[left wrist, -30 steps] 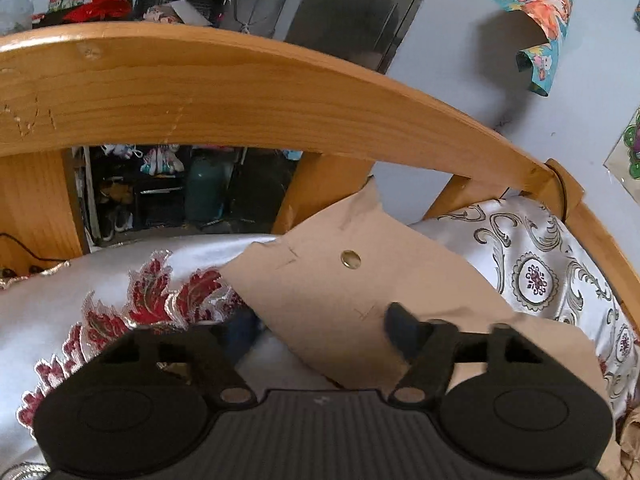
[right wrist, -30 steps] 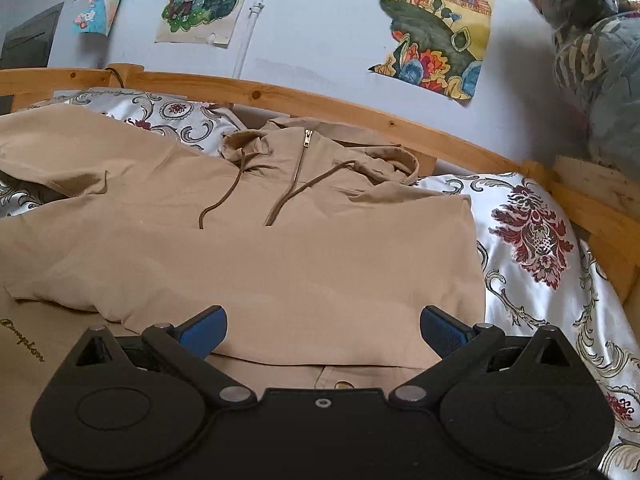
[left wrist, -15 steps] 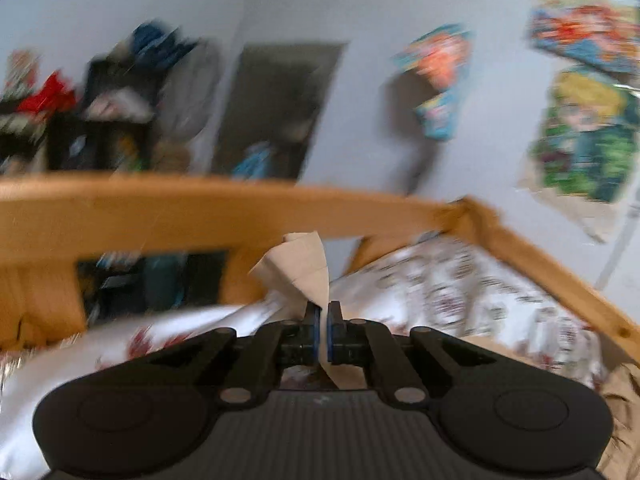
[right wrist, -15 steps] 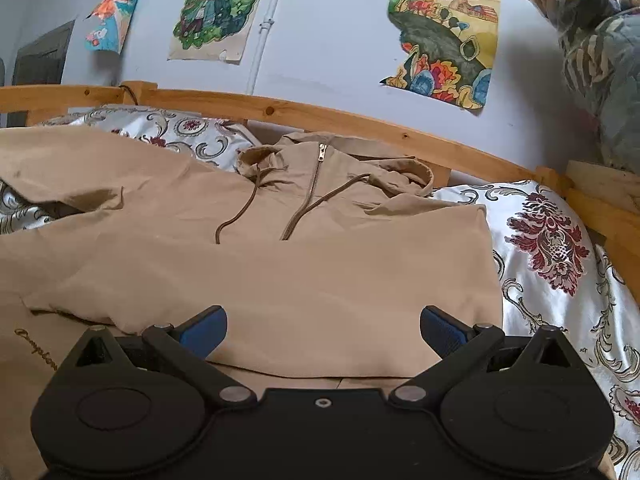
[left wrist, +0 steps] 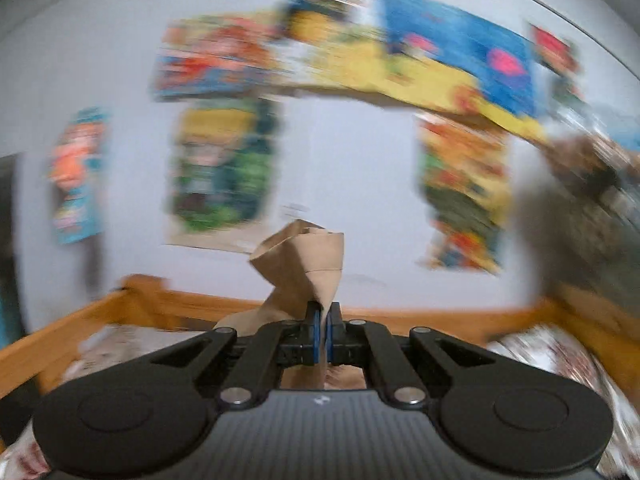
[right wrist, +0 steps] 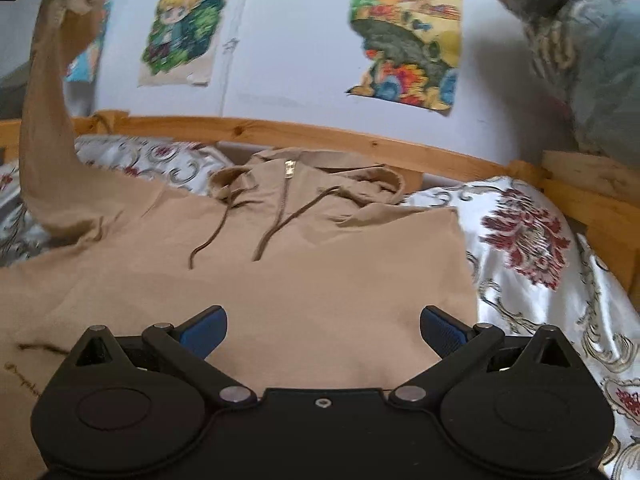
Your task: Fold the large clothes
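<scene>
Aloft, left claw [left wrist: 323, 334] pinching hoodie sleeve [right wrist: 44, 120]

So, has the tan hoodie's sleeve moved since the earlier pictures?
Yes. The tan sleeve lay flat on the bed before; now it stands well above the wooden bed rail, its cuff pinched in the left gripper.

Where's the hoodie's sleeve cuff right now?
Pinched in the shut left gripper, sleeve cuff lifted above the bed; in the right wrist view it's top left, over the hoodie.
</scene>
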The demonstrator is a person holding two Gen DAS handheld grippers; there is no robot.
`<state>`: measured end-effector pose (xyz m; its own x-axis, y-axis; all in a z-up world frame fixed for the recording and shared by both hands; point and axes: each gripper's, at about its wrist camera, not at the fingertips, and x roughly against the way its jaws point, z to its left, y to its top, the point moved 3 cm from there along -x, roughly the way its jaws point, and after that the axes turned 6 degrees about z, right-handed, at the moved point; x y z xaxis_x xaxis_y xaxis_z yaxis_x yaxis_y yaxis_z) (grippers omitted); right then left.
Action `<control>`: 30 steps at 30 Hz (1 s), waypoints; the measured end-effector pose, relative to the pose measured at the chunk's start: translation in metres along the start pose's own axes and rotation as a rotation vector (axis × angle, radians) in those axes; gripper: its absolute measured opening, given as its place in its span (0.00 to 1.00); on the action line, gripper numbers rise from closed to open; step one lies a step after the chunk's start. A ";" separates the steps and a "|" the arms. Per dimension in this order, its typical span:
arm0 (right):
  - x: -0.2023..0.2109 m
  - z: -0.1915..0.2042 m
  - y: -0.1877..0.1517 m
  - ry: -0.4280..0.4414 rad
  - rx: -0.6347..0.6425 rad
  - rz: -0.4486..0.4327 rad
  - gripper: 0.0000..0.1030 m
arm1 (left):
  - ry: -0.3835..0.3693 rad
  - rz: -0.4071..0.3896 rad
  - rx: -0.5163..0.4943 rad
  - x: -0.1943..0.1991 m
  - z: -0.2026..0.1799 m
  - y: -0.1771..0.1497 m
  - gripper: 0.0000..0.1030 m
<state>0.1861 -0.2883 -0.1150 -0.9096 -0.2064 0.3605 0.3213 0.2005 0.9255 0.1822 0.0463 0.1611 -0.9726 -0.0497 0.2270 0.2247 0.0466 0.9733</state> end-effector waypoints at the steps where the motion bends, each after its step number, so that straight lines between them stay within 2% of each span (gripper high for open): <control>1: 0.000 -0.004 0.000 -0.008 -0.016 0.000 0.99 | -0.042 0.024 -0.035 -0.006 -0.018 -0.006 0.02; 7: -0.008 -0.028 -0.002 -0.030 -0.106 0.019 0.99 | -0.232 0.197 -0.095 -0.049 -0.088 -0.064 0.02; 11: -0.013 -0.048 -0.005 0.020 -0.233 0.029 0.99 | -0.293 0.283 -0.148 -0.061 -0.119 -0.117 0.02; 16: -0.017 -0.065 -0.008 0.201 -0.399 0.027 0.94 | -0.327 0.294 -0.338 -0.055 -0.148 -0.175 0.02; 19: -0.025 -0.072 -0.009 0.361 -0.531 0.047 0.92 | -0.335 0.299 -0.419 -0.047 -0.159 -0.198 0.02; 22: -0.038 -0.081 -0.014 0.526 -0.707 0.115 0.91 | -0.349 0.313 -0.469 -0.041 -0.167 -0.214 0.02; 26: -0.054 -0.086 -0.025 0.631 -0.878 0.221 0.90 | -0.374 0.356 -0.522 -0.038 -0.172 -0.233 0.02; 28: -0.060 -0.085 -0.028 0.657 -0.918 0.266 0.90 | -0.380 0.374 -0.566 -0.037 -0.175 -0.243 0.03; 30: -0.061 -0.079 -0.028 0.654 -0.903 0.293 0.90 | -0.384 0.389 -0.595 -0.035 -0.177 -0.252 0.04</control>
<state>0.2539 -0.3567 -0.1535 -0.5433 -0.7752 0.3222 0.8091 -0.3812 0.4472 0.1703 -0.1404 -0.0857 -0.7462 0.2121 0.6310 0.4397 -0.5546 0.7065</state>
